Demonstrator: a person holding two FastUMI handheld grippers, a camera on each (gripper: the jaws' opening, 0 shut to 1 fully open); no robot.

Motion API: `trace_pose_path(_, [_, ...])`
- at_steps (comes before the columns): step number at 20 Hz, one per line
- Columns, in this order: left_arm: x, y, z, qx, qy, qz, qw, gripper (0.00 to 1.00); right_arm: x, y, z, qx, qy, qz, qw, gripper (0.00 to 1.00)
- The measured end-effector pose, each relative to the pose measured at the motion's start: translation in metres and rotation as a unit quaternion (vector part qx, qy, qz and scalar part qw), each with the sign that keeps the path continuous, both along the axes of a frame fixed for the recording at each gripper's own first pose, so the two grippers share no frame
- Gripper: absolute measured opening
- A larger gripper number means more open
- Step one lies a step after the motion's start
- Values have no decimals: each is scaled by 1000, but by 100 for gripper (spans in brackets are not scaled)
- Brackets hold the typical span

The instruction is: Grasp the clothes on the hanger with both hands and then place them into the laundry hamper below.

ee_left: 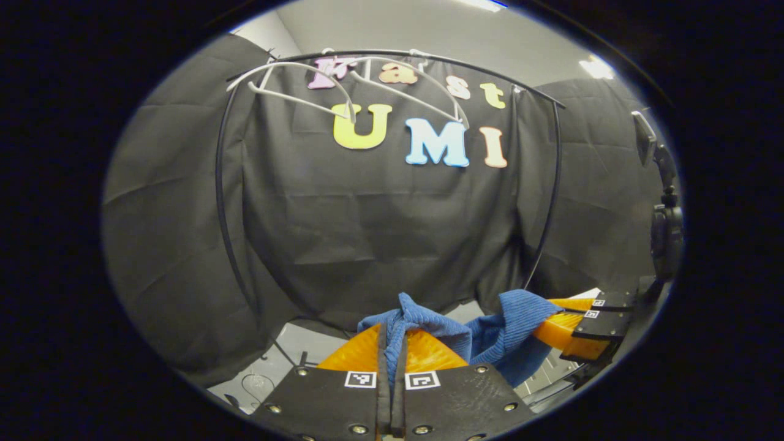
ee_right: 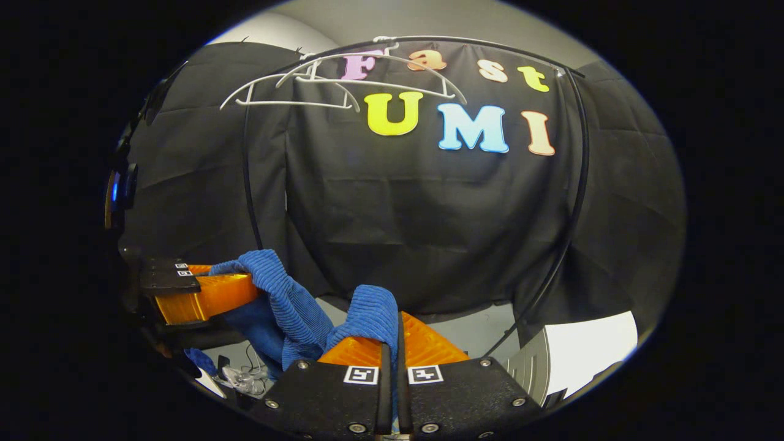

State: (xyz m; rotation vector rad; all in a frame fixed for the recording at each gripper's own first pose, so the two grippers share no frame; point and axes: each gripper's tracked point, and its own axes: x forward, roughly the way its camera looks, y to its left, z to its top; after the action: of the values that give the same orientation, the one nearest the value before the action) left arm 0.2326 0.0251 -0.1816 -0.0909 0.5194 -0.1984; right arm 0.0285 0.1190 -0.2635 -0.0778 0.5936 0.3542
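- Holding a blue ribbed knit garment [ee_left: 490, 334] between both grippers, well below the white wire hangers [ee_left: 343, 86] on the black curved rail [ee_left: 429, 61] at 12 o'clock.
- Left gripper [ee_left: 392, 343]: fingers closed nearly flat, a fold of the knit pinched between them at 6 o'clock in the left gripper view.
- Right gripper [ee_right: 392, 334]: fingers likewise closed, another fold draped over the tips and clamped, at 6 o'clock in the right gripper view.
- Sagging in a loose swag between the two holds; probably soft, light, limp, not fragile.
- Likely grippy thanks to the ribbing, yet prone to bunching and trailing.
- Best taken near the shoulders or top edge, holds kept apart.
- Laundry hamper hidden; possibly the pale surface [ee_right: 588, 349] at 5 o'clock in the right gripper view, cannot tell.
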Motion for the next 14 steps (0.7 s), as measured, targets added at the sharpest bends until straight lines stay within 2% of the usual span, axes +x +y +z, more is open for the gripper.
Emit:
trace_pose_path(4, [-24, 4, -42, 8, 44, -8, 999, 2, -18, -6, -33, -15, 44, -7, 999, 4])
trace_pose_path(14, [-35, 7, -103, 32, 135, -18, 990, 3, -38, 0, -79, -39, 115, -3, 993, 8])
